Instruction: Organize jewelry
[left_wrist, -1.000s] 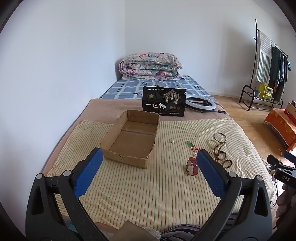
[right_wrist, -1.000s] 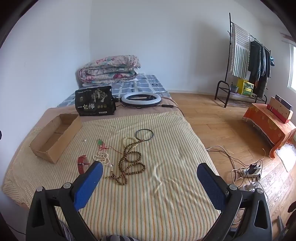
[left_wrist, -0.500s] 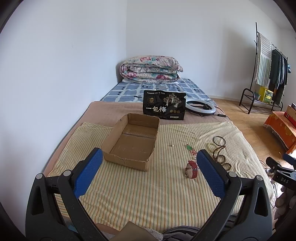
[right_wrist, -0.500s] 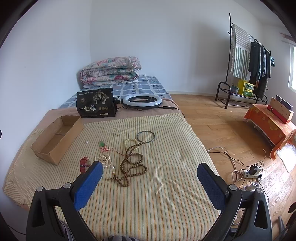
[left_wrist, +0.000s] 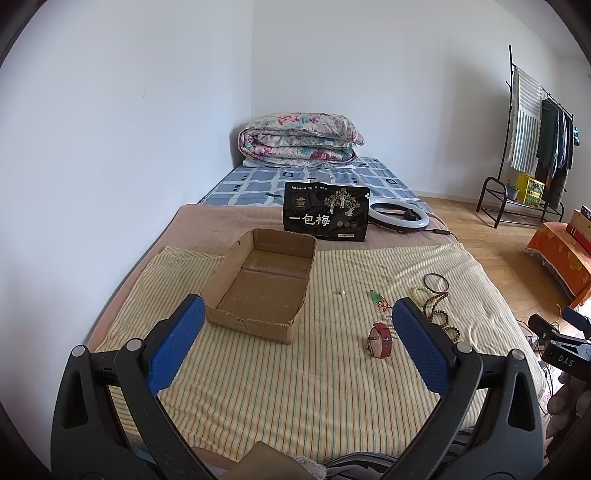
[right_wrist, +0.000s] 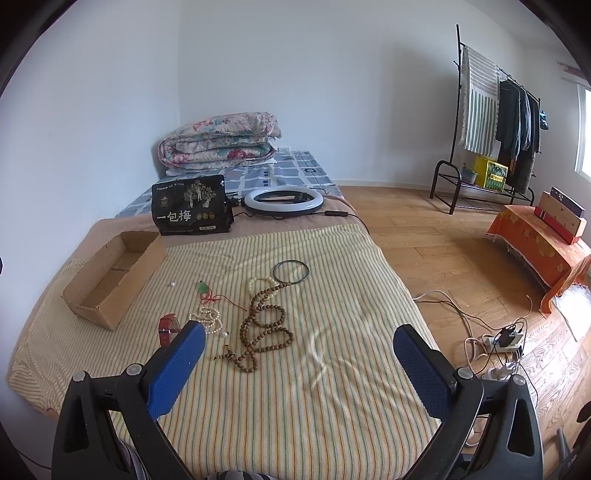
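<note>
An empty cardboard box (left_wrist: 264, 286) (right_wrist: 110, 273) sits on the striped bed cover. Jewelry lies scattered to its right: a red-strap watch (left_wrist: 380, 339) (right_wrist: 167, 325), a brown bead necklace (right_wrist: 264, 325) (left_wrist: 439, 314), a white pearl bracelet (right_wrist: 208, 319), a cream bead bracelet (right_wrist: 262, 284), a dark bangle (right_wrist: 291, 271) (left_wrist: 436, 282), a green pendant on red cord (right_wrist: 207, 291) (left_wrist: 376, 297) and a loose pearl (right_wrist: 172, 284) (left_wrist: 341, 292). My left gripper (left_wrist: 295, 336) hovers open above the bed's near edge, with nothing between its fingers. My right gripper (right_wrist: 297, 354) is open and empty, short of the beads.
A black snack bag (left_wrist: 327, 216) and a ring light (left_wrist: 400, 218) stand behind the box, with a folded quilt (left_wrist: 299, 140) further back. A wall runs along the left. Cables and a power strip (right_wrist: 506, 341) lie on the wood floor at the right, near a clothes rack (right_wrist: 495, 122).
Both grippers have pulled back and risen slightly, so the box and jewelry look a bit farther away. Nothing on the bed has moved.
</note>
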